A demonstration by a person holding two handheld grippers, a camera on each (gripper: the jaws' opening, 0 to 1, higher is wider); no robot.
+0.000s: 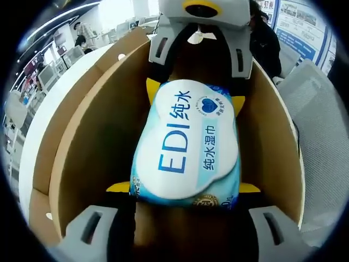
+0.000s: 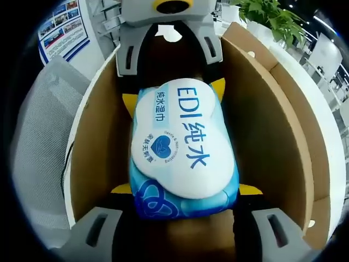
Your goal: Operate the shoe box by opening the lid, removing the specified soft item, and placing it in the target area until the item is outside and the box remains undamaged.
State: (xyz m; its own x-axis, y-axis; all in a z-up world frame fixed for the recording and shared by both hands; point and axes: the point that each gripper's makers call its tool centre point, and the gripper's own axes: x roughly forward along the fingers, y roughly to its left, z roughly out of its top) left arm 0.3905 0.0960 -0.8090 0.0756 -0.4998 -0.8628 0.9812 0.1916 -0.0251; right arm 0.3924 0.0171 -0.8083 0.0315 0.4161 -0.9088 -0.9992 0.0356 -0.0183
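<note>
Inside open cardboard box [image 1: 82,142]: blue-white EDI wipes pack [image 1: 185,147], bulging.

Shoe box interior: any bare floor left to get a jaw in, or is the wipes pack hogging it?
Crowded down the middle: the wipes pack lies lengthwise, with the left gripper at one end and the right gripper at the other. Free patches: bare cardboard strips between the pack's long sides and the shoe box side walls, in both views.

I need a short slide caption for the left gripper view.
Two tongs hold a wet wipes pack from both ends inside the open cardboard box.
</note>
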